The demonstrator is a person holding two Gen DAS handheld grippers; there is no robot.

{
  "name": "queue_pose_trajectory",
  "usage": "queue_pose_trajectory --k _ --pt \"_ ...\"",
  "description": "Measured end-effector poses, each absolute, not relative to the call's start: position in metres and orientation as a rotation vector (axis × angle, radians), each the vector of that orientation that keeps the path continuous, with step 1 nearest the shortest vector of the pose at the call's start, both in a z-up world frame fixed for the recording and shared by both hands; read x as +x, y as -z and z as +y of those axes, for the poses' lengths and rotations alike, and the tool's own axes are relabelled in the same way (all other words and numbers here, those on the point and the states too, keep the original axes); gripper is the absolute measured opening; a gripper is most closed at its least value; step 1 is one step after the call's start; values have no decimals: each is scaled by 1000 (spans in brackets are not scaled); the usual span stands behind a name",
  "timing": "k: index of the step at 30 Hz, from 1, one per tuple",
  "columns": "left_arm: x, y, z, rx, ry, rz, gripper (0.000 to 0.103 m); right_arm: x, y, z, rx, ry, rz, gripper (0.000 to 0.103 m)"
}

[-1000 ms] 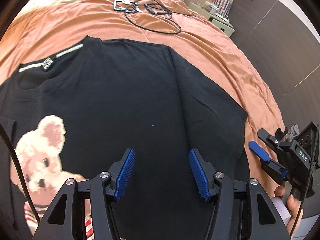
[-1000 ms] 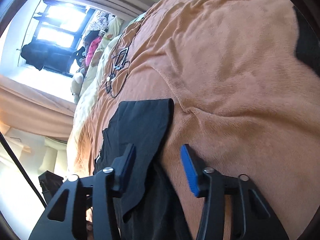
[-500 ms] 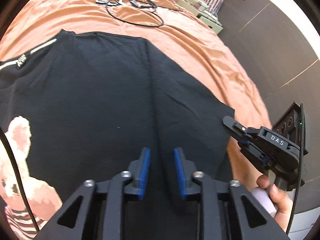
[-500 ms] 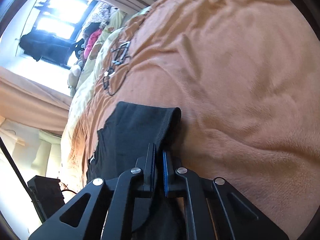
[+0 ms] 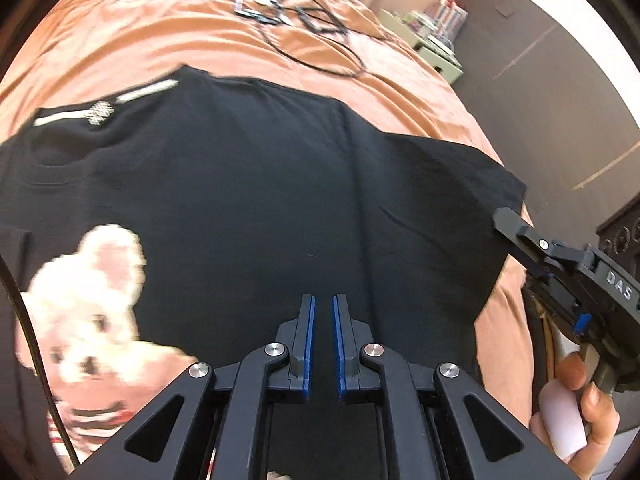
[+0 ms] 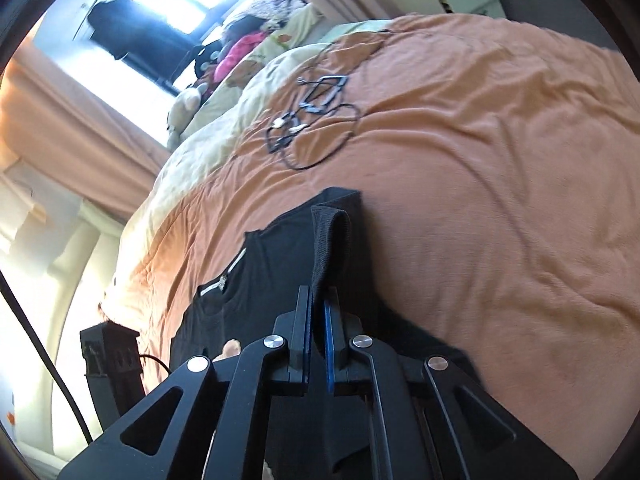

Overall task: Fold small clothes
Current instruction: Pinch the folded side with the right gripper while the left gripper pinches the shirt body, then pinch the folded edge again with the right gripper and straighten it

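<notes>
Both grippers are pinching the black T-shirt (image 5: 256, 208) to fold it: the right gripper (image 6: 317, 336) is lifting its sleeve edge (image 6: 329, 236) off the bed (image 6: 500, 200), while the left gripper (image 5: 323, 344), fingers narrowed on fabric, is gripping beside the bear print (image 5: 92, 300).

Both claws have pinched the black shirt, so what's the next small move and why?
Probably carry the sleeve inward over the shirt body. The right claw is shut on the sleeve edge, already raised; the left claw pins the fabric, which otherwise lies flat.
</notes>
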State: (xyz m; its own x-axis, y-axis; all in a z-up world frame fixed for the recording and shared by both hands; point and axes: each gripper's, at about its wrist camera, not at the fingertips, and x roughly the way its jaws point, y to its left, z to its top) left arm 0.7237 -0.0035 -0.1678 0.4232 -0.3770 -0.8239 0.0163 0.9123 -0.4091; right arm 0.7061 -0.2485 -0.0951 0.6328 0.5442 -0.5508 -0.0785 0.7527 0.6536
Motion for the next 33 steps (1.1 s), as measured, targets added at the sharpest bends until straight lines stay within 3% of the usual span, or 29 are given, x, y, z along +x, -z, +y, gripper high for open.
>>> queue_pose_trajectory --k 3,8,23,25,26,28,33 --pt "720 161 21 -387 218 1103 14 709 87 -233 597 -400 816 2" --pt "713 150 53 -389 170 1070 36 716 77 -204 555 -425 819 2" --pt "688 159 137 -405 66 1071 47 746 94 -107 382 -443 894 4" --pt "688 161 142 -408 56 1076 48 747 95 -99 386 -465 907 15" --pt "688 162 145 -412 49 1080 51 747 94 -98 388 -475 903 40" --pt "687 163 148 -424 42 1077 57 743 89 -104 381 -454 860 69" --pt "689 162 142 -427 44 1065 62 730 90 -137 408 -429 844 69"
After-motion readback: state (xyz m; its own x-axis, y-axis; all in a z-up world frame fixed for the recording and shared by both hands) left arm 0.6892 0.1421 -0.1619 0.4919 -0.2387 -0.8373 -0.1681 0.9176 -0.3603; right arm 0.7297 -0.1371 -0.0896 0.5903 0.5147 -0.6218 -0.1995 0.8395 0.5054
